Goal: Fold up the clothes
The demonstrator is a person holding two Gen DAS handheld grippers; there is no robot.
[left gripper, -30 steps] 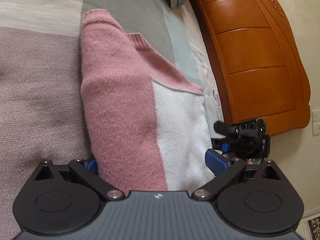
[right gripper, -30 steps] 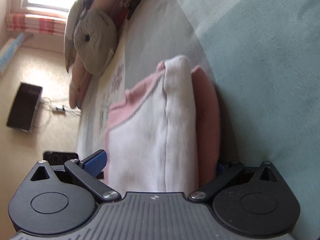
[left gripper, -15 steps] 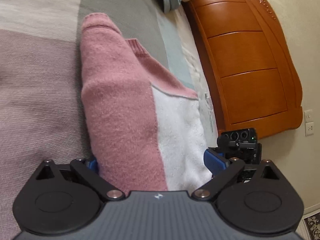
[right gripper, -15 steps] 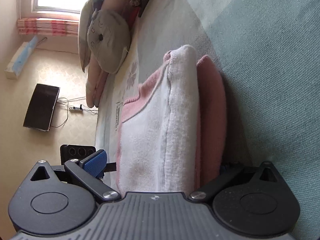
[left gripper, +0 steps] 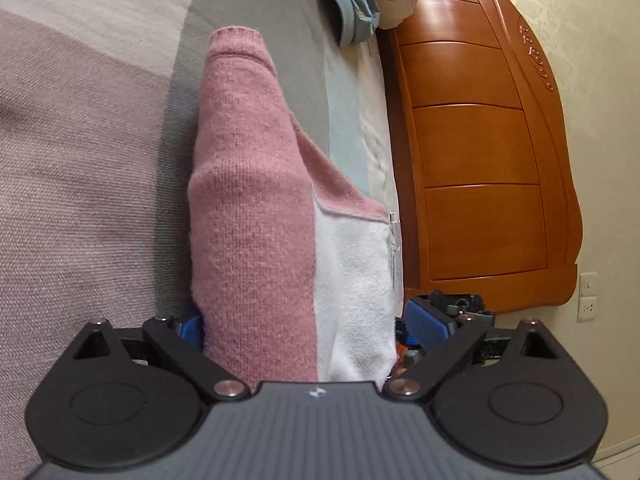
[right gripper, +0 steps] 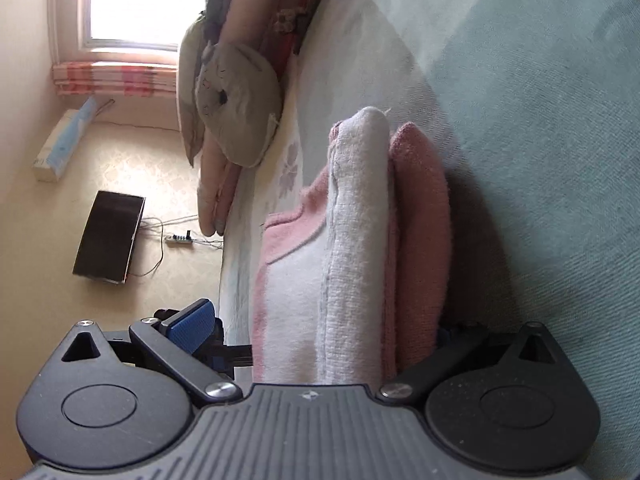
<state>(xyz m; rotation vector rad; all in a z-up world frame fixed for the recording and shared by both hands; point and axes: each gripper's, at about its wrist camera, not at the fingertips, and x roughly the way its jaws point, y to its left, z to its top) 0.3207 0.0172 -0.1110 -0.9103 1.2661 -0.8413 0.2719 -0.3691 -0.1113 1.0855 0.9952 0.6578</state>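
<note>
the left gripper [left gripper: 304, 326] stands wide, its blue pads either side of the pink-and-white sweater [left gripper: 256, 216]; the right gripper [right gripper: 320, 330] likewise straddles the bundle's other end, spread wide. the sweater lies folded into layers on the bed [right gripper: 540, 128], near the wooden headboard [left gripper: 480, 160]. whether they are lifting or releasing the sweater, one cannot tell.

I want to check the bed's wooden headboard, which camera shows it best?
The left wrist view: the headboard fills its right side, panels and carved top plain, beyond the sweater. The right wrist view shows none of it, only the sweater, a plush toy and the floor.
</note>
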